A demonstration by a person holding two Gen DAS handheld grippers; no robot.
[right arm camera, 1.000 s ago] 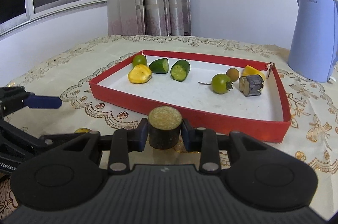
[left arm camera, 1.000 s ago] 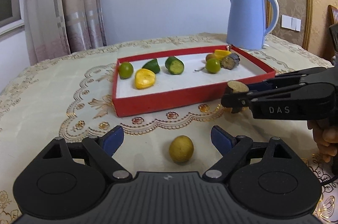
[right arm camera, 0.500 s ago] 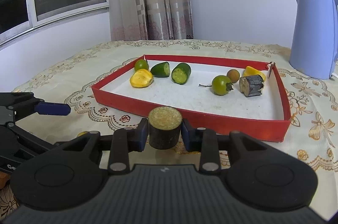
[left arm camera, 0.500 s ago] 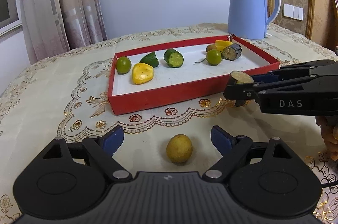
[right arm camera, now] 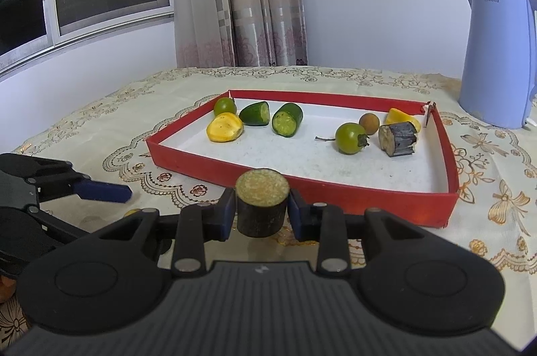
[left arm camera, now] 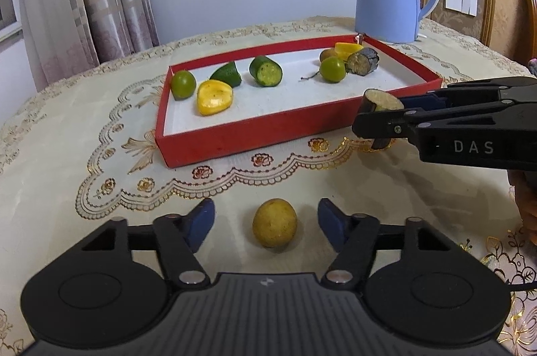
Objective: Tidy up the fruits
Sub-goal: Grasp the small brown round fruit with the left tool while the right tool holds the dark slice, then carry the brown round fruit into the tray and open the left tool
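Left wrist view, lower centre: the left gripper (left arm camera: pixel 266 220) brackets a small yellow-brown fruit (left arm camera: pixel 274 227) lying on the embroidered tablecloth (left arm camera: pixel 67 134); its jaws are closing, with the blue pads (left arm camera: pixel 200 223) not yet touching the fruit between them. Right wrist view, lower centre: the right gripper (right arm camera: pixel 261 209) is clenched on a dark-skinned cylindrical piece (right arm camera: pixel 262 202), cut face upward, held just in front of the near wall of the red tray (right arm camera: pixel 335 198). The tray, mid-frame, contains two round green fruits, two cucumber pieces, two yellow pieces, a small brown fruit and another dark stub. A blue kettle (right arm camera: pixel 496 57) stands at upper right.
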